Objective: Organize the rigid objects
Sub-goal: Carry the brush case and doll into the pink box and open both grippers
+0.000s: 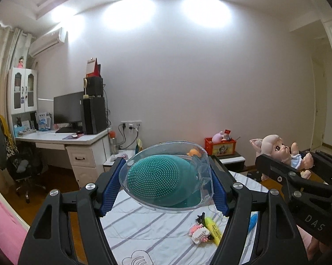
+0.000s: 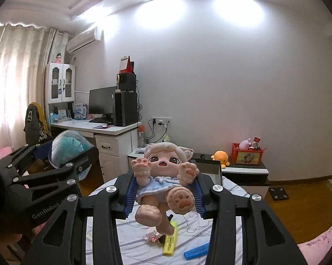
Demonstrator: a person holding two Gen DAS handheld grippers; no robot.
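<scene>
A plain white wall (image 2: 232,88) fills the background, lit by bright ceiling light patches. An air conditioner (image 2: 84,39) hangs high at the left, beside pale curtains (image 2: 15,70). Below stands a white desk (image 2: 104,130) carrying a monitor (image 2: 100,101) and a black computer tower (image 2: 125,108), with a white cabinet (image 2: 60,84) beside them. The floor (image 2: 309,201) is brown wood. A chair (image 1: 13,154) stands at the desk.

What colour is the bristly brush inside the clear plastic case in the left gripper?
Teal silicone brush, inside the clear plastic case; the left wrist view shows it best.
</scene>
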